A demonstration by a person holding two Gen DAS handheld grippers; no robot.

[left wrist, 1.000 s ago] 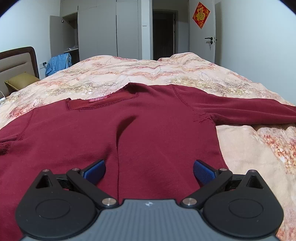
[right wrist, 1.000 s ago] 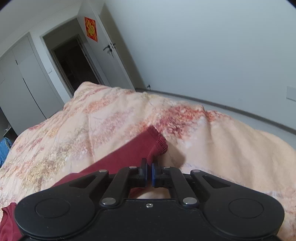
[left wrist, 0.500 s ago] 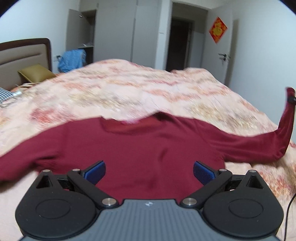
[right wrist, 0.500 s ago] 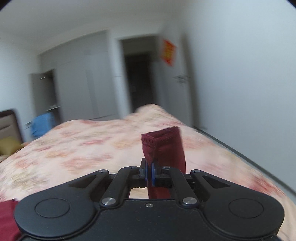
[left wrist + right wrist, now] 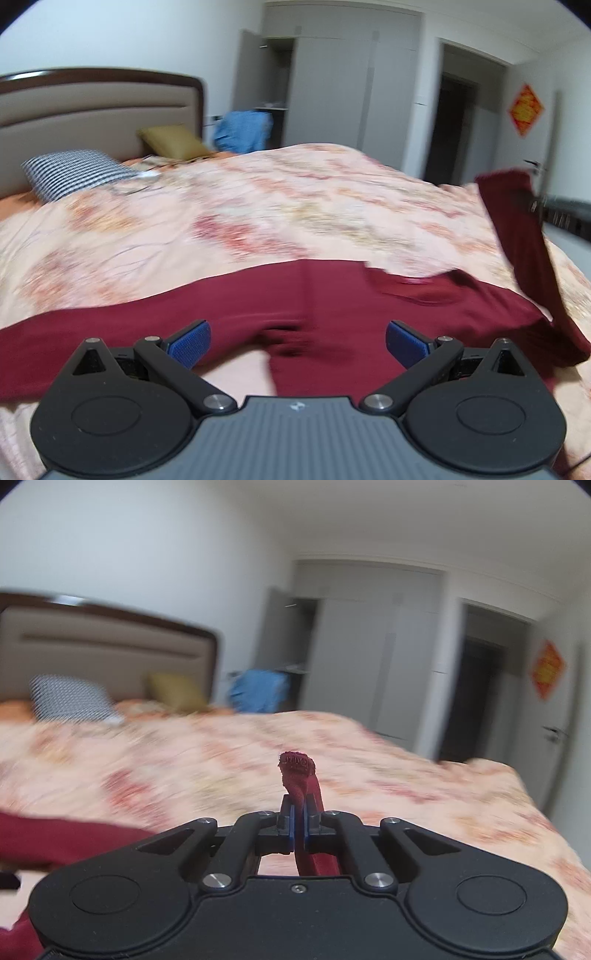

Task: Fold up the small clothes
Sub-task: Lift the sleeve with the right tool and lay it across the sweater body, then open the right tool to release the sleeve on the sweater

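My right gripper (image 5: 299, 825) pinches the sweater (image 5: 332, 295) cuff (image 5: 297, 762); only left view shows my left gripper (image 5: 295, 341) wide above the sweater's body.

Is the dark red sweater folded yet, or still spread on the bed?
Mostly spread. The sweater body lies flat on the quilt; only one sleeve is lifted, pinched in the right gripper.

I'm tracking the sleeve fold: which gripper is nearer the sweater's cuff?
Right. The right gripper is shut on the sleeve just below the cuff. The left gripper, open, hangs over the sweater body, well away from the raised cuff.
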